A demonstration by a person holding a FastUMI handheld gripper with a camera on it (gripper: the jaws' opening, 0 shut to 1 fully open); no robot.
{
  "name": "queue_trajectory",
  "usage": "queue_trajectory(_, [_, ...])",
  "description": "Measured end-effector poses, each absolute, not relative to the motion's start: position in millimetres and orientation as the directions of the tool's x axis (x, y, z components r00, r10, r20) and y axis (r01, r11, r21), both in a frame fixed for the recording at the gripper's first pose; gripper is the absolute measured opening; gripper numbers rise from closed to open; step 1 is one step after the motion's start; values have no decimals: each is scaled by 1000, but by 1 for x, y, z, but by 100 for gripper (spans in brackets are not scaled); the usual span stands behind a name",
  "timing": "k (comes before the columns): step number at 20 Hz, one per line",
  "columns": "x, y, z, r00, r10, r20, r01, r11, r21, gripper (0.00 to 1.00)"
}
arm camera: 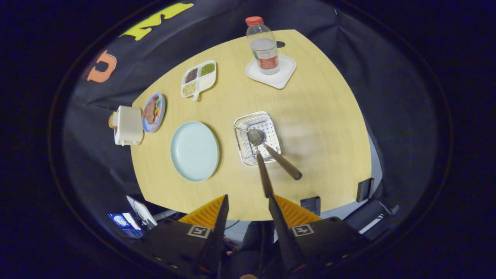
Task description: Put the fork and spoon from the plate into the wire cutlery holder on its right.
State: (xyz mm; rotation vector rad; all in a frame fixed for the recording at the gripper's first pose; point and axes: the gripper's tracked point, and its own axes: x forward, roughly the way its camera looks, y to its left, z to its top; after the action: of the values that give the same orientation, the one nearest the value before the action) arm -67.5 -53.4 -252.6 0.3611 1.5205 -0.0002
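Observation:
The wire cutlery holder [257, 137] stands on the wooden table to the right of the pale blue plate [194, 150], which is bare. A spoon [277, 155] and a fork [262, 166] stand inside the holder, heads down, with their dark handles leaning out toward me. My gripper [248, 201] hovers high above the table's near edge, open, with nothing between its fingers. The fork's handle tip ends just ahead of my right fingertip [272, 199], apart from it.
A water bottle [263, 45] stands on a white coaster [271, 71] at the far side. A divided dish of grains [198, 79], a small plate of food [154, 112] and a white toaster [128, 125] sit left of the plate.

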Motion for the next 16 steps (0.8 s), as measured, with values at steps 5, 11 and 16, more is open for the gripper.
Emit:
queue_trajectory(5, [-43, -51, -227, 205, 167, -965, 157, 967, 200, 95])
queue_trajectory(11, [-2, -44, -140, 595, 121, -795, 26, 985, 169, 97])
queue_trajectory(16, [11, -40, -29, 884, 102, -456, -51, 991, 124, 97])
